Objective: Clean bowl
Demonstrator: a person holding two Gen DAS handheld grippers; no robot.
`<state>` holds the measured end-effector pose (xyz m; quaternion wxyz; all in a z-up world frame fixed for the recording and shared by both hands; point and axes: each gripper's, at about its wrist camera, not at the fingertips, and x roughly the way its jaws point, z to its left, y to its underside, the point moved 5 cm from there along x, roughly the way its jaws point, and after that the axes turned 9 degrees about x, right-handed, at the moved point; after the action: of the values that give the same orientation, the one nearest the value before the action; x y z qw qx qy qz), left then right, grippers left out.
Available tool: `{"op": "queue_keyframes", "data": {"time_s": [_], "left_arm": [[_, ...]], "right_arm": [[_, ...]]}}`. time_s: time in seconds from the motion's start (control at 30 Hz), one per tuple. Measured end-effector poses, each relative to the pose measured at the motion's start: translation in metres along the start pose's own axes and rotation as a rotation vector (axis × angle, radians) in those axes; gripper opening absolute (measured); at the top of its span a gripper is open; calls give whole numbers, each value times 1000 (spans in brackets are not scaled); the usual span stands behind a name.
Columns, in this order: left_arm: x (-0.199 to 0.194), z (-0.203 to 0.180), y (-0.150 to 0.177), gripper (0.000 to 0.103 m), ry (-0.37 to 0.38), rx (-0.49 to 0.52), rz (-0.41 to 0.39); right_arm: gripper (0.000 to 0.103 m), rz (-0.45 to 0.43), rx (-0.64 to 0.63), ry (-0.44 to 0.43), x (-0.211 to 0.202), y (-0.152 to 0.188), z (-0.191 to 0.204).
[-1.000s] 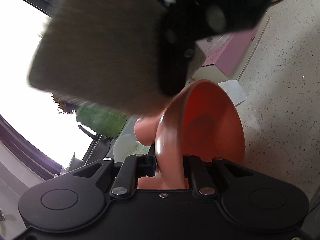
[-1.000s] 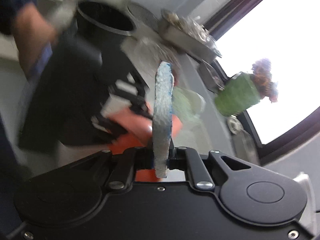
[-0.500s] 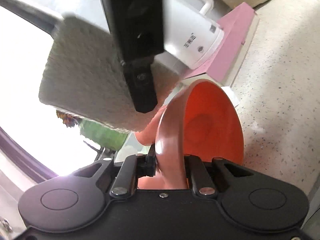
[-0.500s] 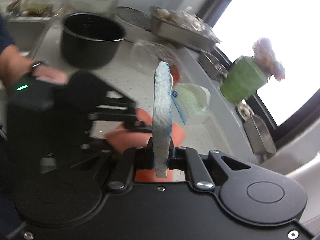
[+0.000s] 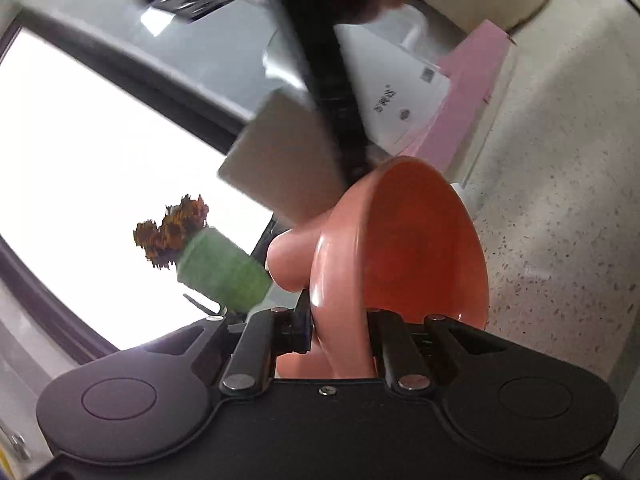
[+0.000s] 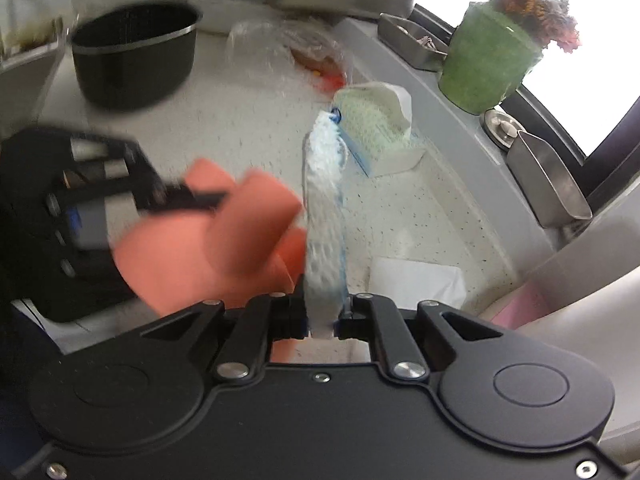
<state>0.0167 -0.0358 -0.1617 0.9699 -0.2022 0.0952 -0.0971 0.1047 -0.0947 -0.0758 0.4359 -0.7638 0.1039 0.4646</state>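
The left gripper (image 5: 338, 330) clamps the bowl (image 5: 416, 248) by its rim, held on edge above the counter (image 5: 568, 208). The right gripper (image 6: 323, 320) pinches a sponge (image 6: 324, 216) just beside the bowl.

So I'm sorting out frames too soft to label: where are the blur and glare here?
Left wrist view: the window is blown out white, the sponge and right gripper above it smear with motion, the orange bowl stays fairly sharp. Right wrist view: the bowl and left gripper are streaked, while the clamped sponge is clearer.

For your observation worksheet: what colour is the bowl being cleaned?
Orange bowl; clearest in the left wrist view.
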Motion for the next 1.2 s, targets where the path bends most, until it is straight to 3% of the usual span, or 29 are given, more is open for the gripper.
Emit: {"op": "queue_keyframes", "data": {"time_s": [0.3, 0.47, 0.57, 0.7, 0.73, 1.0, 1.13, 1.2], "left_arm": [[1, 36, 4, 10, 45, -259, 43], [12, 66, 16, 11, 100, -579, 144], [21, 86, 33, 12, 124, -864, 219], [30, 101, 63, 11, 85, -1163, 335], [31, 101, 70, 11, 74, -1199, 364], [30, 90, 94, 11, 112, -1145, 488], [28, 74, 104, 22, 263, -1141, 596], [27, 69, 102, 29, 295, -1121, 598]], "right_arm": [[12, 30, -55, 16, 20, 22, 1], [13, 34, -54, 32, 25, 34, 11], [13, 32, 2, 40, 27, 40, 15], [13, 38, 94, 33, 33, 47, 19], [13, 42, 112, 31, 36, 48, 22], [13, 70, 174, 44, 40, 50, 49], [13, 53, 230, 68, 39, 42, 53], [13, 34, 231, 104, 40, 35, 54]]}}
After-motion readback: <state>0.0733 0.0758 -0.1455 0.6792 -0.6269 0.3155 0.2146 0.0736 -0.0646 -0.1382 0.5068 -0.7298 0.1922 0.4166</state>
